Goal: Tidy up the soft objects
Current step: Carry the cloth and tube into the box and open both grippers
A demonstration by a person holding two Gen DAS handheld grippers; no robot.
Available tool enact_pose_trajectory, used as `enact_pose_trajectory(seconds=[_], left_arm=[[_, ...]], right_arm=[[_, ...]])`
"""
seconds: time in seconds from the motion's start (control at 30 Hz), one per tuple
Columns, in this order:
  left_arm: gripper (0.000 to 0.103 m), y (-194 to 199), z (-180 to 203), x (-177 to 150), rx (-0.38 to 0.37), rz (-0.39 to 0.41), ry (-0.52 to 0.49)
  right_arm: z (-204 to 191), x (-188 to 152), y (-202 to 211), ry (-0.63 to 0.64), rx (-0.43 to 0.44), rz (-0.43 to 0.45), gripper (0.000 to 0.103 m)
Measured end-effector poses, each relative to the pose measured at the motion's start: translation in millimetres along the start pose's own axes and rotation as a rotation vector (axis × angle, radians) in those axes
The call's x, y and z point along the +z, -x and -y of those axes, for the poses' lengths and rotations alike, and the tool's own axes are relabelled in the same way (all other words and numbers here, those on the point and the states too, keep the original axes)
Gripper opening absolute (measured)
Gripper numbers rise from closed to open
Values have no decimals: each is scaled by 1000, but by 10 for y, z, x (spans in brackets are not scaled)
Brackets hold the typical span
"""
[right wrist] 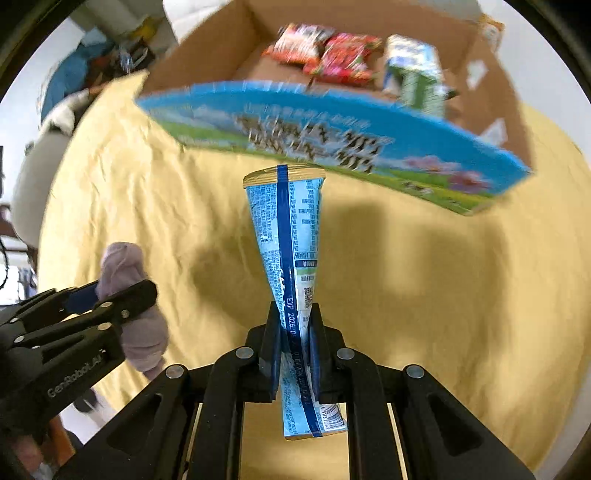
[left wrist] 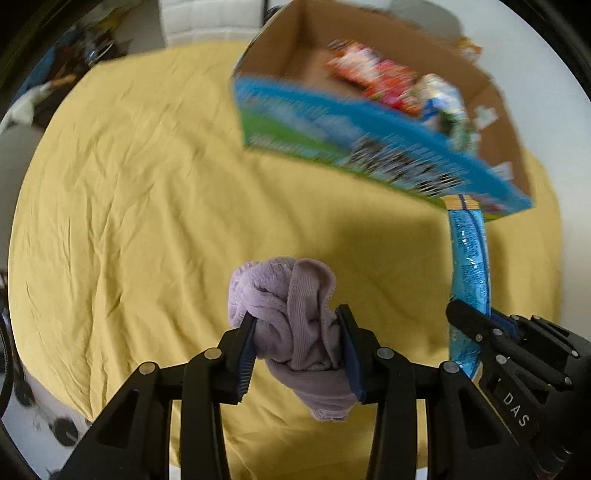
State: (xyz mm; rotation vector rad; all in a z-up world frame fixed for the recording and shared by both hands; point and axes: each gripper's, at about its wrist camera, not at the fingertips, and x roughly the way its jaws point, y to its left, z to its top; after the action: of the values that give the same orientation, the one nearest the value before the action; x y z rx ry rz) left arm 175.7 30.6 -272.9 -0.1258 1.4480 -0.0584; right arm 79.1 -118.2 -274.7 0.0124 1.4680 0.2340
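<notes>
My left gripper [left wrist: 297,325] is shut on a bunched lilac cloth [left wrist: 291,306], held above the yellow bedsheet [left wrist: 129,203]. The same cloth [right wrist: 125,266] and left gripper [right wrist: 110,295] show at the left of the right wrist view. My right gripper [right wrist: 294,325] is shut on a light-blue snack packet [right wrist: 288,236] with a dark-blue stripe, which hangs lengthwise from its pads. That packet [left wrist: 471,258] and the right gripper [left wrist: 476,325] appear at the right of the left wrist view. Ahead stands an open cardboard box [left wrist: 369,147] with a blue printed front wall.
Inside the box [right wrist: 332,122] lie red snack bags [right wrist: 332,51] and a white-green carton [right wrist: 417,70]. The yellow sheet [right wrist: 443,277] is wrinkled and spreads all around. Clutter [right wrist: 92,62] sits beyond the bed's far left edge. A white cushion [left wrist: 210,18] lies at the back.
</notes>
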Motion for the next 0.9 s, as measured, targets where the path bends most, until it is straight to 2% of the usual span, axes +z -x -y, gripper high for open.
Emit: enact_pose_trajectory(seconds=[0.13, 0.37, 0.53, 0.7, 0.9], left_arm=[[38, 434, 251, 190, -17, 73, -77], [38, 1028, 587, 616, 17, 219, -181], [38, 1154, 663, 879, 10, 255, -199], [38, 1168, 686, 1145, 11, 270, -202], [38, 982, 652, 1573, 9, 232, -191]], right_arm=[[137, -27, 494, -42, 18, 79, 13], [403, 227, 1322, -123, -4, 226, 13], [497, 494, 1670, -172, -15, 280, 13], [496, 710, 1825, -196, -27, 308, 13], [498, 1121, 1629, -217, -12, 290, 13]])
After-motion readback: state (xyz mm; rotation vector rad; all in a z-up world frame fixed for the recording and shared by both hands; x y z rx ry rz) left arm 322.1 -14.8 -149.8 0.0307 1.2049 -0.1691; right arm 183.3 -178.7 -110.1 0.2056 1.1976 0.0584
